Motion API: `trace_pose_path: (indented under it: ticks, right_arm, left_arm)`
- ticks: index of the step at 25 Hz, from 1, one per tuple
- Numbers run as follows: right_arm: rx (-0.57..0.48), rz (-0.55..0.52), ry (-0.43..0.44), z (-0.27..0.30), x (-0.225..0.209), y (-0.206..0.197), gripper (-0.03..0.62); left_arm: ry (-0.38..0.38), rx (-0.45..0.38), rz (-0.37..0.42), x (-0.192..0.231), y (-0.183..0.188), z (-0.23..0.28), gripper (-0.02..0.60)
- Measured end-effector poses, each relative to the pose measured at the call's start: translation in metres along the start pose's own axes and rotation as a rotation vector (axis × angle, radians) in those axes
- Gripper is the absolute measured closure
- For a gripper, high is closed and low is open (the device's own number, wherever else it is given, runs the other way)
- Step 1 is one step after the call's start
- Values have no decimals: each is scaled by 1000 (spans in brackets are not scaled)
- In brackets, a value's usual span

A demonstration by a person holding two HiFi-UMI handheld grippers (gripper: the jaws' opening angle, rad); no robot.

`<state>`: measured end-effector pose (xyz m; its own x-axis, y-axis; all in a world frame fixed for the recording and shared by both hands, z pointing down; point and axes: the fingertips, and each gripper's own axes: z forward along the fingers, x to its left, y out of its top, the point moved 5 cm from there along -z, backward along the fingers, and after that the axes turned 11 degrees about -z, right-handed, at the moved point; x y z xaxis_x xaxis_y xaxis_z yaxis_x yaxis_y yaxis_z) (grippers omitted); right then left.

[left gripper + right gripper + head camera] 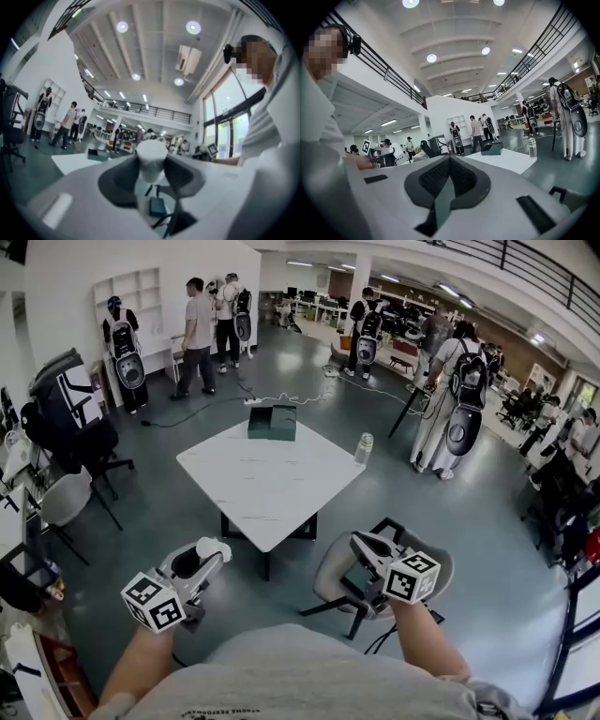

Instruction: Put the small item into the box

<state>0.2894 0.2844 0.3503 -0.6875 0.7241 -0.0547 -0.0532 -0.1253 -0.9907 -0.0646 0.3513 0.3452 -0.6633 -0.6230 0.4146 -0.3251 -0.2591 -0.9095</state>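
Left gripper (208, 561) near left, jaws clamped on small white item (151, 157). White table (272, 498) in the centre, dark green box (272, 421) at its far edge, well apart from the item. Bottle (364, 448) at the table's right corner. Right gripper (361, 542) near right, jaws together, nothing between them.

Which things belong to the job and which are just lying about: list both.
Job: small white item, gripped in the left tongs; dark box on the white table.
Lying about: bottle at the table's corner; grey chair; right tongs, shut and empty.
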Motion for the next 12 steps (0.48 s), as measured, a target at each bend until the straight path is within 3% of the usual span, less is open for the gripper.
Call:
trace_pose_path:
  ticks: [12]
  right_arm:
    - [5,-19,94,-38,-41,-5,585]
  left_arm:
    - [54,3,-3,-54,-29,41,411]
